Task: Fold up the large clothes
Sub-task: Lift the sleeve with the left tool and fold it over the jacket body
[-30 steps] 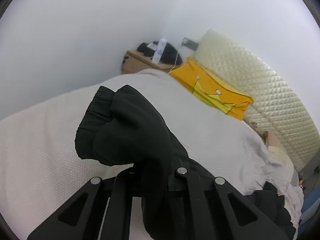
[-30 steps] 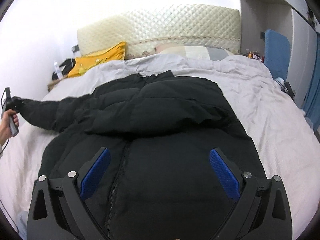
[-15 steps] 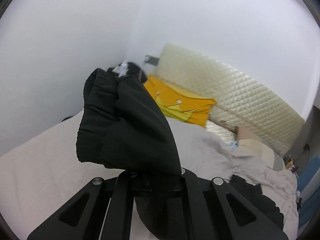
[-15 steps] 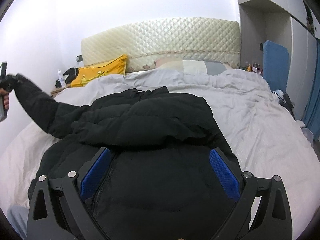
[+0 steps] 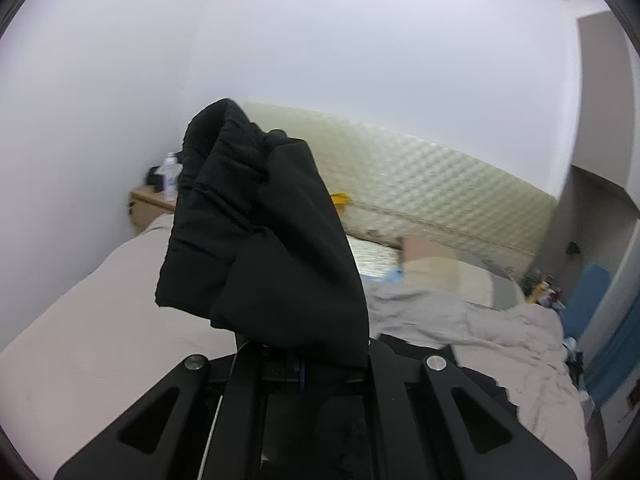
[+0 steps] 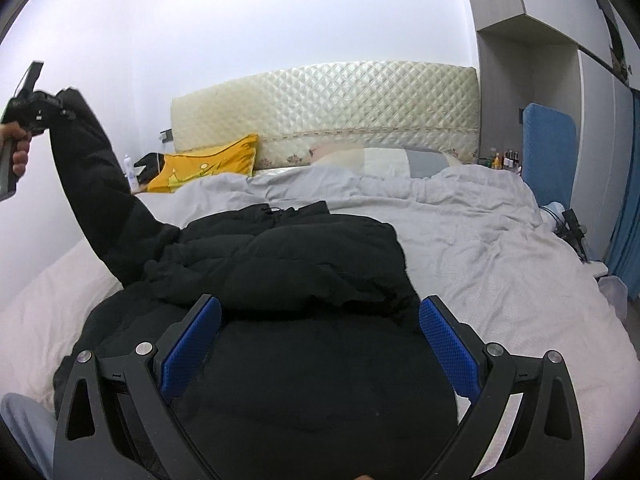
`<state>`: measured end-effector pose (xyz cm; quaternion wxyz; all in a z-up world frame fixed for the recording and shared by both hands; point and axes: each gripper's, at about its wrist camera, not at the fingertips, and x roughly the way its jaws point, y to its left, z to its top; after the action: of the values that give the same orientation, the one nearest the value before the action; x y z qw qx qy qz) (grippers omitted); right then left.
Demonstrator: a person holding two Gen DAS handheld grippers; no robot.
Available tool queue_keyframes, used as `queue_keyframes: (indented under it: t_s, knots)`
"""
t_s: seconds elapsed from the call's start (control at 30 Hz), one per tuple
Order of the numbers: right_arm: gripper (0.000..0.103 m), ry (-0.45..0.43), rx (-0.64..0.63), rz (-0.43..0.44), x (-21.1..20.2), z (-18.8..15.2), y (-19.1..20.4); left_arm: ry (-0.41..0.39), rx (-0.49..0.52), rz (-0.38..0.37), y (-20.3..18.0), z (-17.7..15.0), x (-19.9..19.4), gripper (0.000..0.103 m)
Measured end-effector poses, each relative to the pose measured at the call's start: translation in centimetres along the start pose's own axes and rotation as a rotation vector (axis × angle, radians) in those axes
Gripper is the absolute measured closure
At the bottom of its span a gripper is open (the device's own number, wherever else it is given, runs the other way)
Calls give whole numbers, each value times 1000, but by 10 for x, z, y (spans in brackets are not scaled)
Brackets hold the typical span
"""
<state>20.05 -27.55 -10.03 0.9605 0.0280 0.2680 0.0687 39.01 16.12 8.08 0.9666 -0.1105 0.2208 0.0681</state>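
Note:
A large black padded jacket lies spread on the bed, collar toward the headboard. One sleeve is lifted steeply up at the left. My left gripper is shut on the sleeve's cuff, which bunches up over its fingers in the left wrist view. My right gripper is open and empty, its blue pads wide apart just above the jacket's lower body.
A quilted cream headboard stands at the far end. A yellow pillow and a grey-white pillow lie by it. A nightstand with a bottle is at the left. A blue panel and wardrobe stand right.
My left gripper has raised the sleeve cuff from near the bed surface to high above it and swung toward the headboard. My right gripper has stayed open over the jacket.

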Motion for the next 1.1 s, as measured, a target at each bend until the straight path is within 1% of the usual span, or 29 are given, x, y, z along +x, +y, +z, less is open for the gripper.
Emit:
queue_keyframes:
  t_s: [0.2, 0.27, 0.33, 0.43, 0.5, 0.63, 0.67, 0.7, 0.87, 0.93, 1.1]
  knots:
    - [2, 15, 44, -16, -3, 0, -18, 12, 74, -101, -92, -10, -10, 99]
    - [2, 11, 60, -14, -6, 1, -23, 20, 97, -122, -115, -19, -12, 99]
    - [2, 6, 59, -25, -8, 1, -27, 40, 120, -147, -150, -31, -10, 99]
    - [2, 0, 68, -35, -11, 2, -33, 63, 143, -181, -190, -52, 2, 99]
    - [2, -1, 77, -42, -11, 2, -38, 85, 153, -218, -216, -73, 6, 99]
    - [1, -2, 96, -50, -9, 4, -49, 134, 190, -274, -259, -116, 40, 99]
    - [1, -2, 105, -49, -8, 4, -52, 144, 199, -275, -260, -125, 50, 99]
    - [1, -3, 110, -48, -8, 4, -54, 160, 218, -274, -275, -140, 57, 99]
    - [1, 4, 150, -46, -3, 2, -67, 226, 260, -296, -305, -199, 101, 99]
    - [1, 8, 160, -50, 1, 1, -72, 238, 283, -294, -317, -221, 115, 99]
    - [1, 26, 169, -58, 14, -3, -81, 300, 316, -301, -335, -268, 149, 99]
